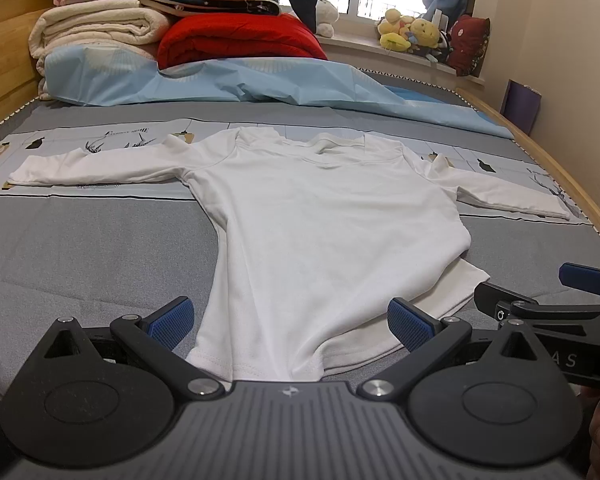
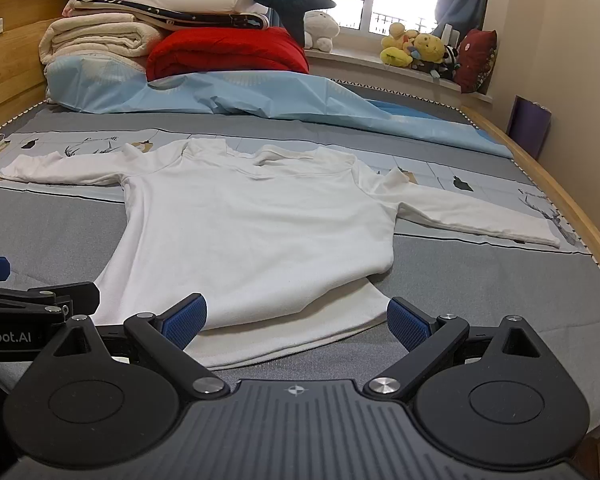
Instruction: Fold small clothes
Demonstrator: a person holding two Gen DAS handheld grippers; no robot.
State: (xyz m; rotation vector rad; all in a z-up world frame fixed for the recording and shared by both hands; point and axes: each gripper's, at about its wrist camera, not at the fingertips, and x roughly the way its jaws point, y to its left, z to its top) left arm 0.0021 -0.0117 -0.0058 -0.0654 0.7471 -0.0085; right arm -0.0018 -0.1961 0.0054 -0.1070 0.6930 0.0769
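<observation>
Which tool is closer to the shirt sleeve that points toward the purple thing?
Right. The right tool is at the hem on that sleeve's side of the white shirt; the left tool is farther over, at the hem's other end.

Your two matching black handheld grippers

Your left gripper [image 1: 291, 322] and right gripper [image 2: 296, 320] are showing blue ribbed pads [image 1: 171, 323], silver pivot screws [image 2: 383, 385] and grey ridged bodies.

White long-sleeved shirt [image 1: 320, 220] spread flat on bed [image 1: 80, 248], sleeves out sideways, hem nearest, bottom right corner folded under.
</observation>
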